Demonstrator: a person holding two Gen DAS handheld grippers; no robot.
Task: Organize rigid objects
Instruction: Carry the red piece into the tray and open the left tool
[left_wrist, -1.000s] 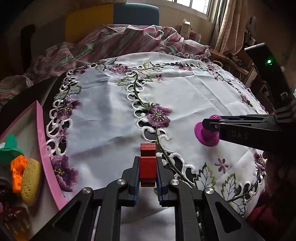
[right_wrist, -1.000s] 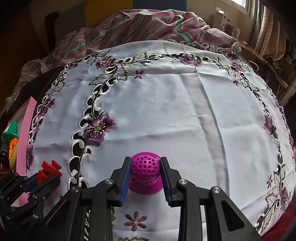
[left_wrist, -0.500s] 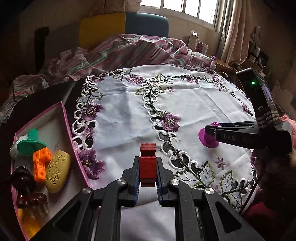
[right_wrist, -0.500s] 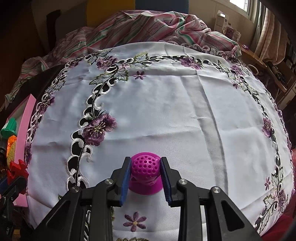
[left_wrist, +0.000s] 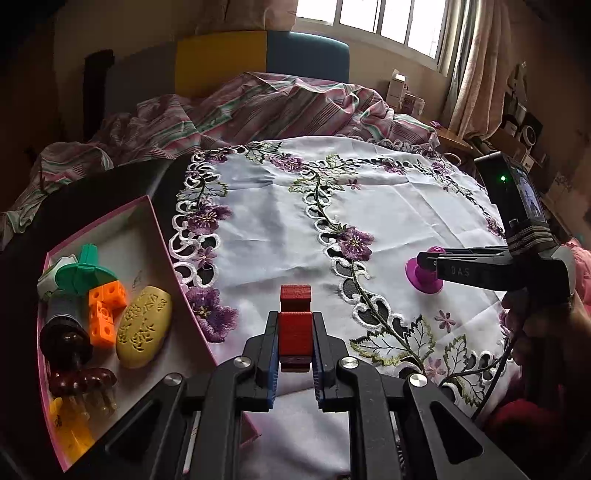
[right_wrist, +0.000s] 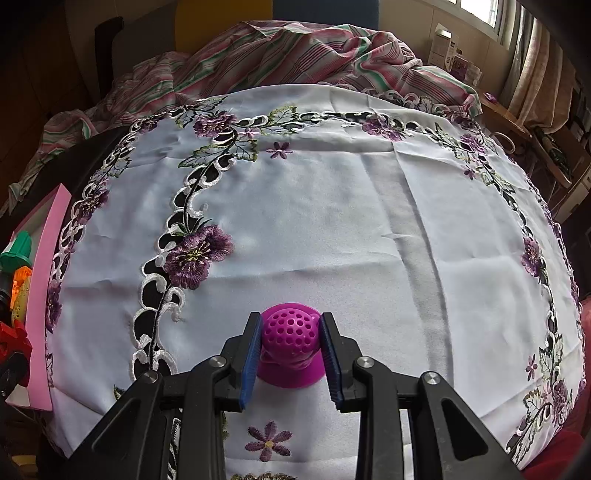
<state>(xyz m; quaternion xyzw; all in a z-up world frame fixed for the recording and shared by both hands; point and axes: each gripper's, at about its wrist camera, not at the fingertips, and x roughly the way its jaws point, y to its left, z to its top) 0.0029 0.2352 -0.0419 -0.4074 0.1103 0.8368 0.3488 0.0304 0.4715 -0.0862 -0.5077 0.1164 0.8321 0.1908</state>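
1. While clamped between the blue pads of the left gripper (left_wrist: 295, 341), red block (left_wrist: 294, 325) held upright, top end poking out past the fingertips, above the near edge of the embroidered tablecloth (left_wrist: 280, 221)
2. Just left of that grip: pink-rimmed tray (left_wrist: 162, 236) holding, left to right, a green spool-shaped piece (left_wrist: 83, 271), an orange cube cluster (left_wrist: 103, 310) and a yellow perforated oval (left_wrist: 144, 328); dark brown pieces at the tray's near end, too dim to name
3. Further right in the left wrist view: right gripper (left_wrist: 428, 264) seen side-on, closed around the magenta perforated toy (left_wrist: 423, 275), whose flared base sits flat on the cloth; a hand (left_wrist: 543, 325) wrapped round the handle
4. Shown only from the left wrist: the full tray contents, the right tool's body with its green light, the holding hand
5. From the right wrist view, left to right: tray wall (right_wrist: 44, 295) as a pink strip at the far left edge, red block (right_wrist: 13, 339) a sliver beside it, then the right gripper (right_wrist: 291, 347) with both pads pressed on the dotted magenta dome (right_wrist: 290, 332)
6. Shown only there: the dome's holes, pad contact on both sides, and the far right border of the cloth
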